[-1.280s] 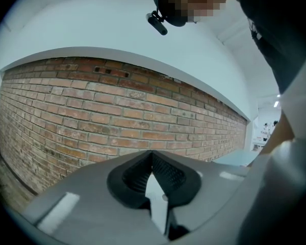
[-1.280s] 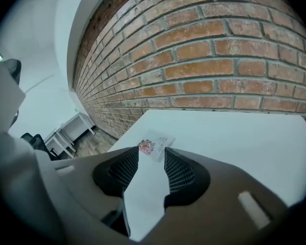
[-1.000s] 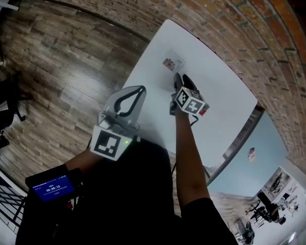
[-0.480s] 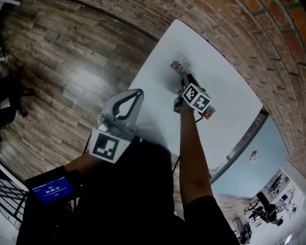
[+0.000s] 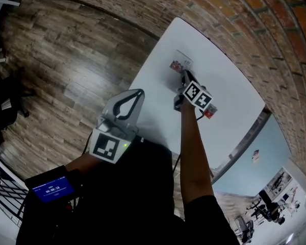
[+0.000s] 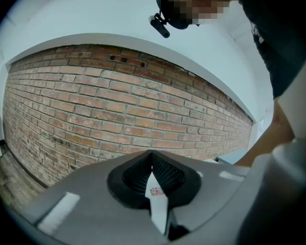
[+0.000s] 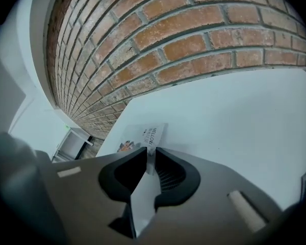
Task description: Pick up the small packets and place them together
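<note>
Packets are turning up in both tongs. In the head view, the right tongs (image 5: 182, 77) are reaching onto the white surface (image 5: 229, 86) and meeting the printed packet (image 5: 178, 64), which is lying toward the surface's far end. The left tongs (image 5: 138, 92) are hanging off the surface's near edge, over the wooden floor (image 5: 66, 60), well apart from that packet. In the left gripper view, the left tongs (image 6: 152, 154) are staying off the surface and are clenching a small white packet (image 6: 157, 200) edge-on. In the right gripper view, the right tongs (image 7: 149, 154) have just been closing and are pinching the printed packet (image 7: 140, 136) by its near edge. The rest of it is lying flat on the surface (image 7: 234, 126), stretching straight ahead of the tips. Judging from this, the lift is falling to the right hand, and bringing the two packets together is not yet done.
</note>
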